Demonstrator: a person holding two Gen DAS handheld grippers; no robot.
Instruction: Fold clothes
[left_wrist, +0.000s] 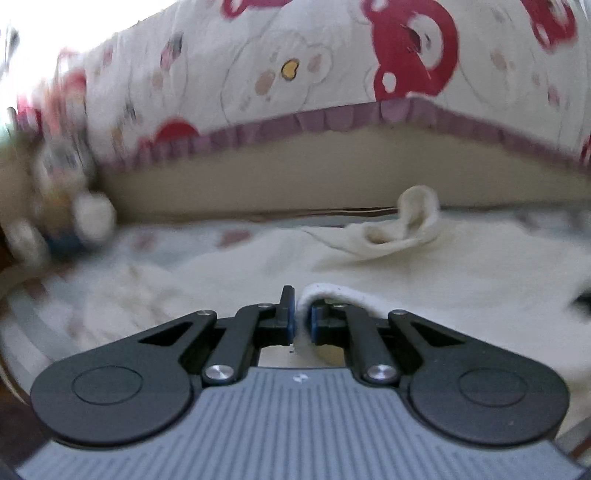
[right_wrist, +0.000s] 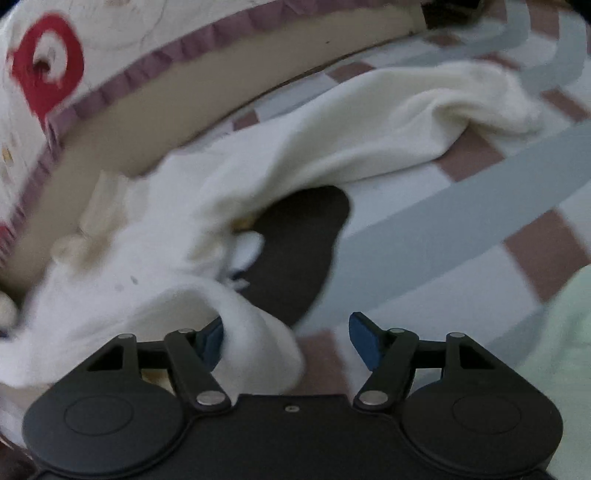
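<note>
One bed surface, covered by a checked sheet (right_wrist: 461, 206) in pale blue, white and brownish-pink squares. One quilt (left_wrist: 332, 74), white with red bear prints and a purple ruffled trim, bunched along the far side in both views; a tan band runs beneath its trim. One cream-white garment (right_wrist: 295, 147) lies crumpled on the sheet in front of the quilt, one end trailing off toward the far right of the right wrist view, one fold standing up in a loop in the left wrist view (left_wrist: 413, 218). One dark patch (right_wrist: 303, 251) shows under the garment's raised edge; whether cloth or shadow, cannot tell. One pale green item (right_wrist: 565, 350) at the right edge, blurred. A blurred cluster of small soft things (left_wrist: 74, 214) at far left, count unclear. Two grippers. Left gripper (left_wrist: 303, 317): fingers drawn together, blue pads pinching a rolled edge of the garment between them. Right gripper (right_wrist: 286, 338): fingers spread wide apart; a fold of the garment droops over the left finger (right_wrist: 210, 339) and into the gap, right finger (right_wrist: 365, 339) bare, nothing clamped.
</note>
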